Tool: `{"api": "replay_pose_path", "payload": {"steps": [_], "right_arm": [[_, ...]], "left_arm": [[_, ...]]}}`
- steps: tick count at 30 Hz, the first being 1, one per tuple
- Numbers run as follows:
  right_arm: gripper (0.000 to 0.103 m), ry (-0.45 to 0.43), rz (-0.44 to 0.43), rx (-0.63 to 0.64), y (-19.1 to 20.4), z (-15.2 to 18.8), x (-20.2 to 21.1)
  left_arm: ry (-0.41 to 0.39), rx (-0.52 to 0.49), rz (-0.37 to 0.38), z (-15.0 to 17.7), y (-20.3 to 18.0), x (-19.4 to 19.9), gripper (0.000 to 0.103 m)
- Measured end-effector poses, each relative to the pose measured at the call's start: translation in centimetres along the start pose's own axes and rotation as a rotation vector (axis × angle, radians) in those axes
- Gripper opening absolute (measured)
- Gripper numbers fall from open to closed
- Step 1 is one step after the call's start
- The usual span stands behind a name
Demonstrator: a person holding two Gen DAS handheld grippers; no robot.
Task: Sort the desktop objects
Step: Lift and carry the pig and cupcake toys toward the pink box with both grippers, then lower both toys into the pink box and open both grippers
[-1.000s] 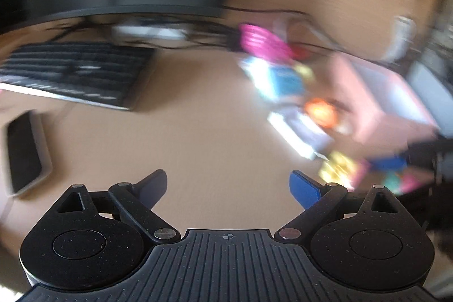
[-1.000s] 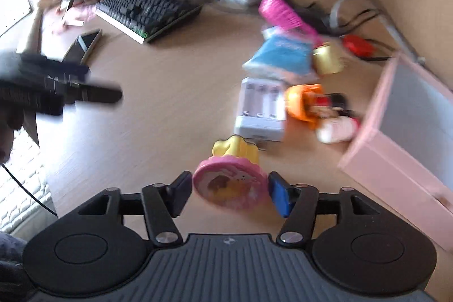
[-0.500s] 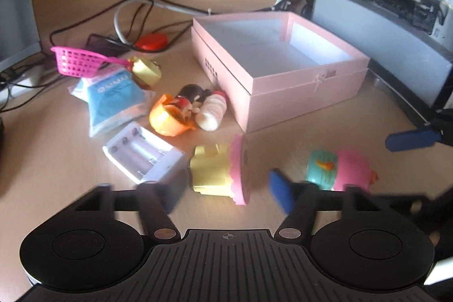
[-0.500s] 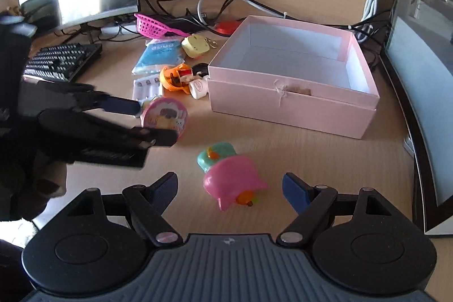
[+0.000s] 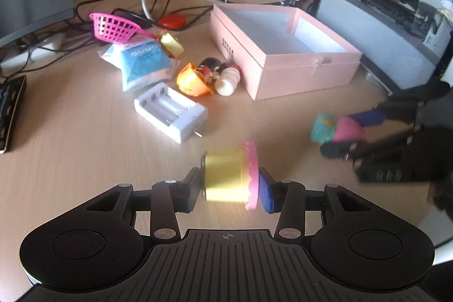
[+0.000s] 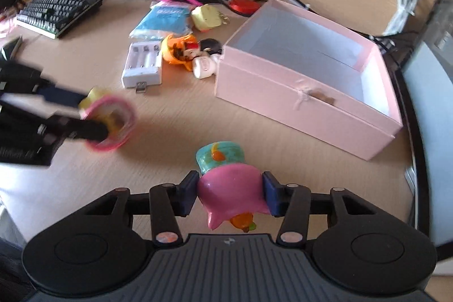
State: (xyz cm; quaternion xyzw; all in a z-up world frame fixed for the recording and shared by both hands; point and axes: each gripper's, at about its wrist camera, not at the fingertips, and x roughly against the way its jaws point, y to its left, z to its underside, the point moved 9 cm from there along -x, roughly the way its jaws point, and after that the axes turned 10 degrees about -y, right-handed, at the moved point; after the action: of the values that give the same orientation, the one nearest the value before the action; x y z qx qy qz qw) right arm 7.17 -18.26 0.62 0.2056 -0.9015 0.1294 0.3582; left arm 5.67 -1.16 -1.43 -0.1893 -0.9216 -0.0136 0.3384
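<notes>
Tongs (image 5: 230, 188) pinch yellow-pink toy (image 5: 226, 177); pouch (image 5: 141, 61) print unreadable.

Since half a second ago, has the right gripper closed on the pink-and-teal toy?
Yes. The right gripper has just been closing; its pads now press the pink-and-teal toy, near the pink box.

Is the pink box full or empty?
Empty as far as visible: the pink box is open-topped, and both views show only bare white lining; its near inner corner is hidden.
</notes>
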Motion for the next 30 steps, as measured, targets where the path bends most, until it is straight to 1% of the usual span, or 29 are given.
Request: {"api": "replay_pose_path", "payload": {"steps": [2, 3, 7, 11, 13, 14, 17, 19, 20, 22, 23, 24, 25, 27, 30], "right_arm": [[0.048, -0.007, -0.013, -0.056, -0.7, -0.9, 1.4], [0.048, -0.024, -0.014, -0.08, -1.3, -1.5, 2.4], [0.048, -0.139, 0.024, -0.17, -4.6, -5.4, 6.6], [0.048, -0.245, 0.062, -0.222, -8.0, -9.5, 8.6], [0.048, -0.29, 0.086, -0.226, -9.6, -11.2, 8.7], [0.048, -0.304, 0.097, -0.232, -10.4, -12.1, 8.4], [0.048, -0.328, 0.088, -0.286, -12.4, -14.4, 6.7], [0.05, -0.332, 0.073, -0.321, -13.5, -15.6, 4.9], [0.051, -0.329, 0.065, -0.33, -13.9, -16.0, 4.0], [0.057, -0.328, 0.08, -0.324, -14.3, -16.3, 3.0], [0.06, -0.332, 0.088, -0.307, -14.2, -16.3, 2.7], [0.067, -0.335, 0.088, -0.294, -14.0, -16.1, 2.6], [0.071, -0.337, 0.085, -0.281, -13.7, -15.9, 2.4], [0.072, -0.333, 0.087, -0.25, -12.9, -15.0, 2.2], [0.072, -0.309, 0.108, -0.188, -11.2, -13.2, 1.6]], "left_arm": [[-0.021, 0.005, 0.02, -0.7, -0.3, 0.9, 0.047], [-0.038, 0.004, 0.035, -1.4, -0.6, 1.3, 0.047], [-0.123, -0.034, 0.086, -5.7, -2.1, 1.1, 0.047], [-0.208, -0.06, 0.095, -10.6, -3.8, -0.3, 0.047], [-0.253, -0.084, 0.086, -13.1, -4.8, -1.3, 0.047], [-0.263, -0.085, 0.081, -14.1, -5.2, -2.1, 0.047], [-0.292, -0.088, 0.067, -17.1, -6.2, -4.9, 0.048], [-0.271, -0.076, 0.058, -18.2, -6.3, -6.8, 0.057], [-0.259, -0.065, 0.055, -18.4, -6.0, -7.3, 0.063], [-0.249, -0.053, 0.014, -18.1, -4.9, -7.4, 0.071], [-0.25, -0.04, -0.001, -17.6, -4.3, -7.1, 0.08], [-0.244, -0.022, -0.015, -17.0, -3.6, -6.7, 0.086], [-0.231, 0.0, -0.035, -16.2, -2.7, -6.2, 0.088], [-0.196, 0.043, -0.084, -14.3, -1.0, -5.6, 0.092], [-0.141, 0.104, -0.18, -10.8, 1.7, -4.6, 0.095]]}}
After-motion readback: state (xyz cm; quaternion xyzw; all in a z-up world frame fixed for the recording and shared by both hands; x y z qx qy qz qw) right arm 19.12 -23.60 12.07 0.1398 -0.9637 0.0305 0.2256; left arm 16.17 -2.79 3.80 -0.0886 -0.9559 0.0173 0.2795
